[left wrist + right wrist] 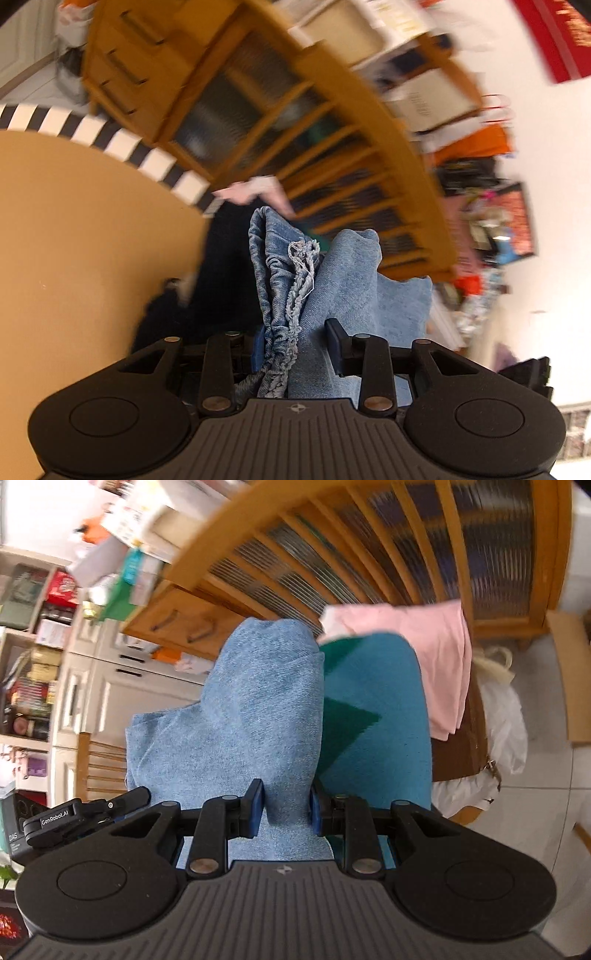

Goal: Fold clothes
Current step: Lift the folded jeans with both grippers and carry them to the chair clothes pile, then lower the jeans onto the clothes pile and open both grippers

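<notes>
Denim garment (pixel 258 709) hangs aloft, clamped in both the left gripper (pixel 295 345) and the right gripper (pixel 286 808); its bunched frayed hem (pixel 295 280) could slip free, spoiling the fold.

jeans (pixel 258 709): faded light blue, frayed pale hem threads
folded cloth (pixel 376 716): teal, darker green patches
folded garment (pixel 439 657): pale pink
cabinet (pixel 280 110): honey-orange wood
table edge (pixel 110 136): black-and-white stripes, upper left
grippers: black, blue pads
</notes>
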Demonstrator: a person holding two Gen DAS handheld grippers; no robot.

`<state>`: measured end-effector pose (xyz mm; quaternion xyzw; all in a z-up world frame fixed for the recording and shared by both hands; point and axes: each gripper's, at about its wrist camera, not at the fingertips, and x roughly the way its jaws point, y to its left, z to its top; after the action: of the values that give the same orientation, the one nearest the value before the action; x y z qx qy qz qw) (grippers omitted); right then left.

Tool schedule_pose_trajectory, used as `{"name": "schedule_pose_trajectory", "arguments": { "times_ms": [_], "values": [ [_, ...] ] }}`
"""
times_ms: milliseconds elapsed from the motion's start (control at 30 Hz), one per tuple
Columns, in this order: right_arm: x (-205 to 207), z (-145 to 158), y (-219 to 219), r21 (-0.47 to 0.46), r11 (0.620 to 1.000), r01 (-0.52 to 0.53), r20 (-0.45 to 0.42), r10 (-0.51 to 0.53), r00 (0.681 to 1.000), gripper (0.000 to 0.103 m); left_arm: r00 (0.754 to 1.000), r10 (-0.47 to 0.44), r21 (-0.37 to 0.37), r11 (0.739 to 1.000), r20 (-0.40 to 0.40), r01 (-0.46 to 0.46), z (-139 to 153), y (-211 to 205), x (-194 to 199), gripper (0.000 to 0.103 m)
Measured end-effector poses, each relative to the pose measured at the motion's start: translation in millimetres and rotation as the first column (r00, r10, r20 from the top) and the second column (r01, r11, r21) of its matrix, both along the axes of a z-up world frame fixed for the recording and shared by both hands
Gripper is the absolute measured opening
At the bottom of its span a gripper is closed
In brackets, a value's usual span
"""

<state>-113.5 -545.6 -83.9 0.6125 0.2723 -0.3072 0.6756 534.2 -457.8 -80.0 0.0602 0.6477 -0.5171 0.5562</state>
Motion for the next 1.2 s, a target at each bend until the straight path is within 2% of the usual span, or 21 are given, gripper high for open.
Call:
{"name": "schedule_pose_trajectory", "arguments": {
  "times_ms": [67,200,267,300,333,400,467,500,533,600,667,700,733,767,833,900,967,1067,1133,1167,1200],
  "values": [
    [1.5,-24.0,-2.3,0.004,1.0,0.007,0.002,-0.007,1.0,0.025,0.999,0.012,0.002,1.0,0.035,-0.012,-15.9,-3.6,-2.4,0.038],
    [-5.3,-40.0,0.8,-0.035,0.999,-0.007,0.035,0.009,0.999,0.027,0.997,0.008,-0.04,0.999,0.077,-0.005,-32.7,-3.1,-8.5,0.046],
    [-4.2,-44.8,5.6,-0.049,0.999,-0.002,0.025,0.003,1.0,0.031,0.996,0.013,-0.044,0.999,0.085,-0.009,-35.8,0.0,-9.9,0.053],
    [-2.8,-46.7,8.5,-0.058,0.998,0.008,0.014,-0.007,1.0,0.039,0.996,0.025,-0.039,0.999,0.086,-0.022,-35.5,2.0,-9.6,0.061],
    [-2.6,-46.0,11.1,-0.055,0.998,0.02,0.014,-0.02,1.0,0.042,0.995,0.038,-0.034,0.999,0.088,-0.035,-35.2,4.1,-9.4,0.063],
    [-3.8,-35.6,18.3,-0.074,0.997,0.024,-0.007,-0.025,1.0,0.048,0.99,0.047,-0.063,0.997,0.133,-0.039,-17.4,10.9,-9.2,0.058],
    [-6.7,-15.1,27.8,-0.122,0.992,0.001,-0.055,-0.008,0.998,0.05,0.977,0.052,-0.125,0.992,0.205,-0.027,11.3,20.9,-11.1,0.059],
    [-7.5,2.6,42.6,-0.245,0.969,-0.014,-0.087,-0.008,0.996,0.05,0.964,0.055,-0.185,0.983,0.261,-0.006,33.5,29.5,-14.8,0.06],
    [-8.3,21.0,58.1,-0.371,0.928,-0.033,-0.121,-0.013,0.993,0.048,0.95,0.06,-0.241,0.97,0.308,0.017,53.4,39.1,-21.3,0.06],
    [-5.5,49.8,93.3,-0.59,0.803,-0.084,-0.156,-0.011,0.988,0.04,0.91,0.014,-0.27,0.957,0.414,0.108,58.5,52.1,-55.2,0.06],
    [12.3,50.3,127.6,-0.676,0.721,-0.152,-0.139,0.078,0.987,0.033,0.85,-0.045,-0.262,0.941,0.526,0.212,53.5,62.5,-94.2,0.06],
    [24.8,43.0,144.6,-0.713,0.679,-0.177,-0.138,0.112,0.984,0.031,0.812,-0.073,-0.254,0.931,0.579,0.264,51.0,67.6,-113.8,0.055],
    [36.7,34.3,158.3,-0.746,0.632,-0.211,-0.172,0.124,0.977,0.031,0.771,-0.098,-0.242,0.918,0.629,0.314,48.5,72.8,-133.3,0.053],
    [50.6,23.6,170.9,-0.77,0.58,-0.267,-0.239,0.125,0.963,0.031,0.746,-0.116,-0.219,0.916,0.656,0.335,38.5,76.2,-146.9,0.048],
    [70.2,-0.4,187.4,-0.759,0.533,-0.374,-0.367,0.125,0.922,0.032,0.747,-0.108,-0.195,0.932,0.655,0.306,10.3,82.7,-153.3,0.047],
    [76.2,-22.6,194.7,-0.737,0.55,-0.392,-0.388,0.129,0.912,0.031,0.75,-0.086,-0.191,0.942,0.656,0.275,-7.0,89.9,-154.3,0.044],
    [79.3,-34.4,200.8,-0.744,0.545,-0.387,-0.392,0.114,0.913,0.031,0.748,-0.081,-0.191,0.944,0.658,0.27,-16.9,93.0,-154.6,0.045],
    [88.2,-36.1,198.5,-0.74,0.548,-0.389,-0.402,0.103,0.91,0.032,0.774,-0.059,-0.223,0.941,0.631,0.254,-6.2,80.9,-146.0,0.044],
    [84.2,-17.0,185.3,-0.737,0.591,-0.328,-0.321,0.121,0.939,0.037,0.793,-0.042,-0.249,0.938,0.607,0.24,4.4,70.7,-139.1,0.048],
    [82.4,-6.4,178.5,-0.764,0.582,-0.277,-0.278,0.09,0.956,0.039,0.803,-0.034,-0.262,0.936,0.595,0.234,9.6,65.5,-135.7,0.053],
    [80.7,4.2,171.6,-0.791,0.57,-0.223,-0.234,0.056,0.971,0.048,0.812,-0.026,-0.274,0.935,0.583,0.227,14.9,60.4,-132.2,0.061]
  ]
}}
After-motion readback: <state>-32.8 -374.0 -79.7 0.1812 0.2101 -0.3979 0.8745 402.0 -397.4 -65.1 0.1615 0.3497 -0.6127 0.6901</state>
